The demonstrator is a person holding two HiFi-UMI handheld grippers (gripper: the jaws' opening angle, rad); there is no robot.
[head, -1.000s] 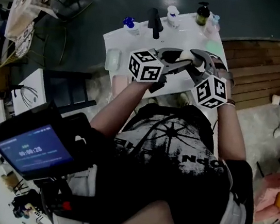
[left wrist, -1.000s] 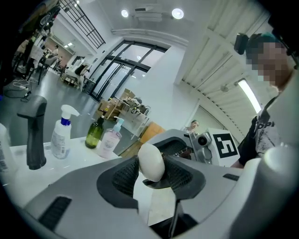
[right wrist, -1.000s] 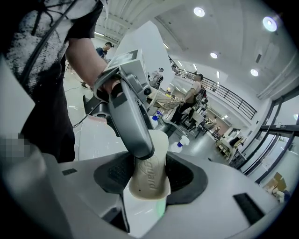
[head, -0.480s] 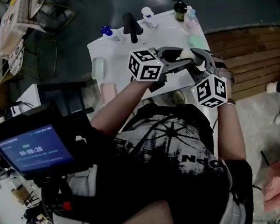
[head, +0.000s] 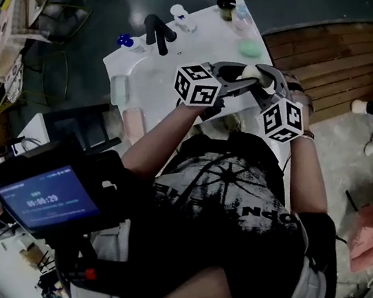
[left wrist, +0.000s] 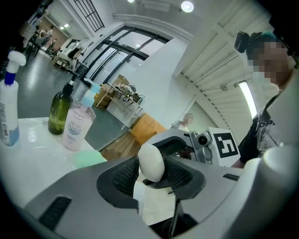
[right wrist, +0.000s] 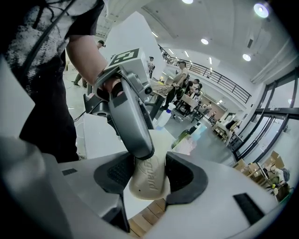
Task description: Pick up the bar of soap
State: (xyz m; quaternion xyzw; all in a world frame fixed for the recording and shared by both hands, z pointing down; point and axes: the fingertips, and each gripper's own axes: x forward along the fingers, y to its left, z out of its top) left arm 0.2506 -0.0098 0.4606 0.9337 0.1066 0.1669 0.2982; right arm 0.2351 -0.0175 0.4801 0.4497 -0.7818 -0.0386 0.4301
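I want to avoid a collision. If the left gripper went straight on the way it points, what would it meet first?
The left gripper grips the bar of soap. Directly beyond, the right gripper holds the same bar, so it would likely meet that first.

Wears a black short-sleeved T-shirt (head: 235, 194) with a pale printed design across the front. Carries pale grey moulded shells on the left gripper (head: 242, 83) and the right gripper (head: 263, 74), with black ribbed pads lining the fingers (left wrist: 125, 176) and, behind the fingers, a white cube (head: 197, 86) with black square markers on each.
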